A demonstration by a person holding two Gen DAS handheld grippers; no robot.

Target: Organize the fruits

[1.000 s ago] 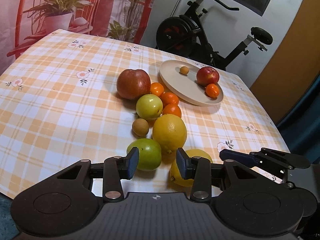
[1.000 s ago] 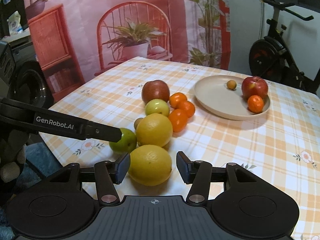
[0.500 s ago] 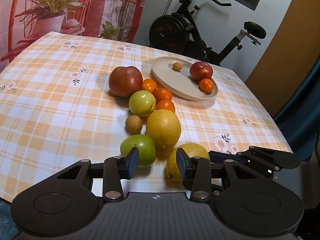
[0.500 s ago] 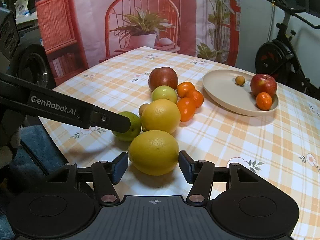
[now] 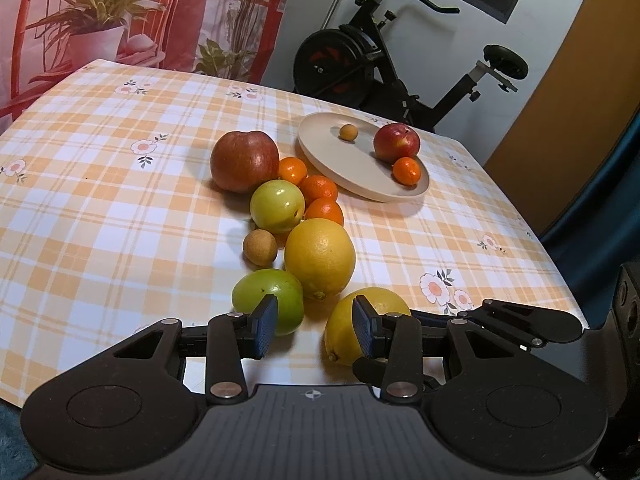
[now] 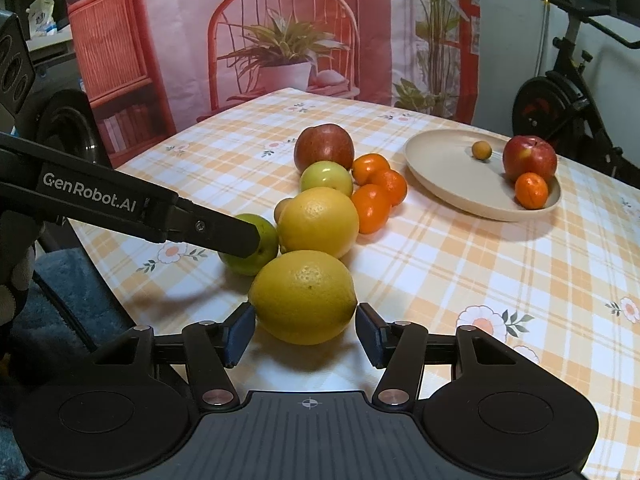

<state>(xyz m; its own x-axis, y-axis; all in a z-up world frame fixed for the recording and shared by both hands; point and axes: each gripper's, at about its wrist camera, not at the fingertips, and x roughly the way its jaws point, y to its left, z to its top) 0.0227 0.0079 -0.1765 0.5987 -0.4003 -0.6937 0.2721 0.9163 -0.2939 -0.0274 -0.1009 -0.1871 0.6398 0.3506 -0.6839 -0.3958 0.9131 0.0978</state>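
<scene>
As the right tool (image 6: 305, 330) edged in on the nearest lemon (image 6: 303, 297), that fruit came to sit squarely between its two blue pads, where a second earlier it had lain slightly off toward the left one. The jaws had widened a little within that second and then stood almost unchanged; both pads sat at the lemon's flanks, too close to tell whether they pressed, and the fruit rested on the counter (image 6: 472, 264), so I judged it bracketed, not yet gripped. That set up the next pick for the plate (image 6: 452, 184), which already carried a red apple (image 6: 529, 158), a small orange (image 6: 531, 190) and a tiny tan fruit (image 6: 481, 149).

The left tool (image 5: 315, 326) kept its place, jaws part open and empty, one pad in front of the green fruit (image 5: 267, 298).

The lemon looked oval, with a nub at one end and pitted, waxy rind. Behind it the rounder yellow citrus (image 6: 319, 222) showed the same dimpled skin, while the green fruit appeared smooth and glossy. The counter wore a checked, flower-printed cloth that looked slick; the plate was matt beige with a shallow rim.
</scene>
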